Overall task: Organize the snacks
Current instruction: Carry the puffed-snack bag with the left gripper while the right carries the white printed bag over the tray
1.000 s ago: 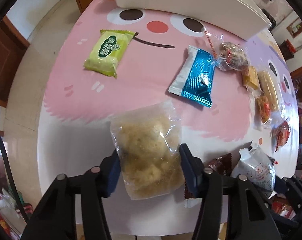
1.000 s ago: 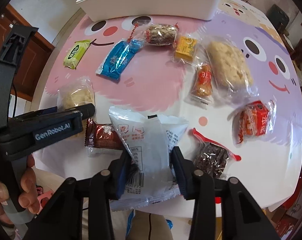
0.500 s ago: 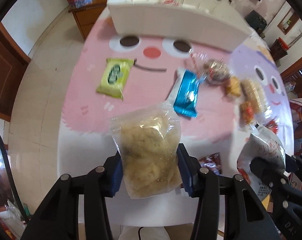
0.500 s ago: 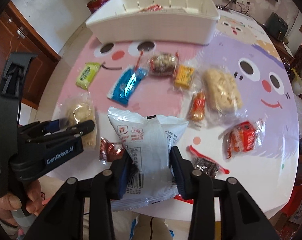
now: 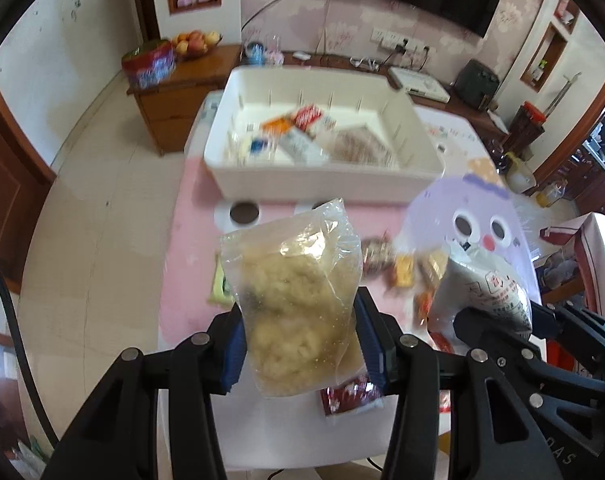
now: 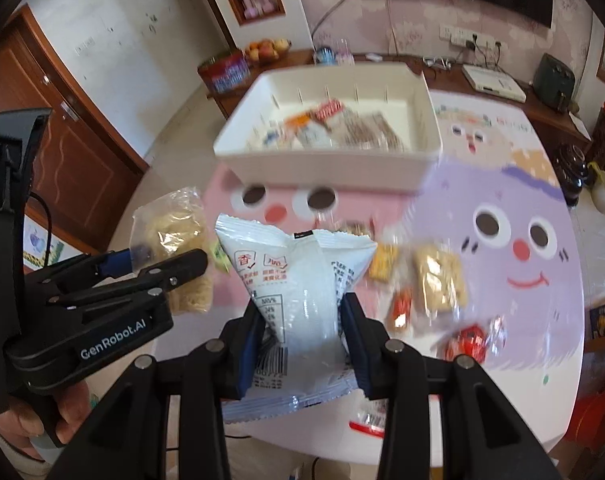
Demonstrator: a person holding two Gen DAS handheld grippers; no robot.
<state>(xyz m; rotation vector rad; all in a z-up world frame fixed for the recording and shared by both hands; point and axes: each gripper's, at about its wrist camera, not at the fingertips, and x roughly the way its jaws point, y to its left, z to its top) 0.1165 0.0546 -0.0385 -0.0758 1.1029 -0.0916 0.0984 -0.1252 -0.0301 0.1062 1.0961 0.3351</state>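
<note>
Now both tongs carry a packet above the bench (image 6: 542, 320). Left tongs (image 5: 300, 344) clamp a clear bag of pale puffed snack (image 5: 298, 300); right tongs (image 6: 302, 340) pinch a white printed packet (image 6: 298, 296) at its lower half, jaws partly closed on each. White bin (image 6: 326, 168) sits at the far bench edge, some snacks already inside; loose packets lie between. Judgement: keep both packets above the near wall, move over the bin, release over a free spot, one at a time, so the tongs don't collide.

black tool (image 6: 302, 344) frames, blue pads (image 6: 251, 350), silver screws, white "genrobot.ai" lettering
</note>
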